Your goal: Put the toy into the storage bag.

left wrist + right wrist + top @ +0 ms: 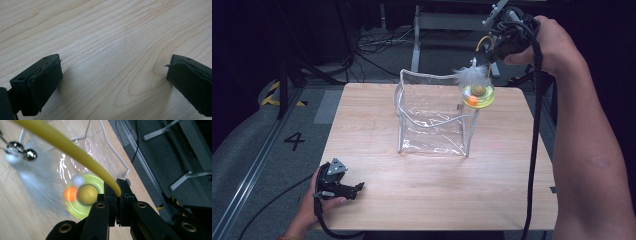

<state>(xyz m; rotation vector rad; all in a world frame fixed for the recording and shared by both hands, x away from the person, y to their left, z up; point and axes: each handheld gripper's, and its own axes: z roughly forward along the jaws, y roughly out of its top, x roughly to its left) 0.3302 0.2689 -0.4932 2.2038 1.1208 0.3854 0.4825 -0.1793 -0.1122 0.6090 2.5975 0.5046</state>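
Note:
My right gripper (493, 52) hangs high over the table's far right corner, shut on the thin yellow stalk (482, 42) of a cat toy. Below it dangle a white feather (472, 76) and a yellow-green disc (478, 95) carrying an orange ball, just above the right rim of an upright clear plastic bag (432, 117). In the right gripper view the jaws (116, 192) pinch the stalk (65, 145), with two small bells (22, 150), the feather (37, 187) and the disc (85, 195) beneath. My left gripper (359, 188) rests at the table's front left; its jaws (113, 82) stand open over bare wood.
The wooden table (437, 190) ends close behind the bag. Beyond it lie cables (377, 42) and metal stand legs (416, 40) on a dark floor. A floor rail (252, 165) and a painted number 4 (294, 141) are at the left.

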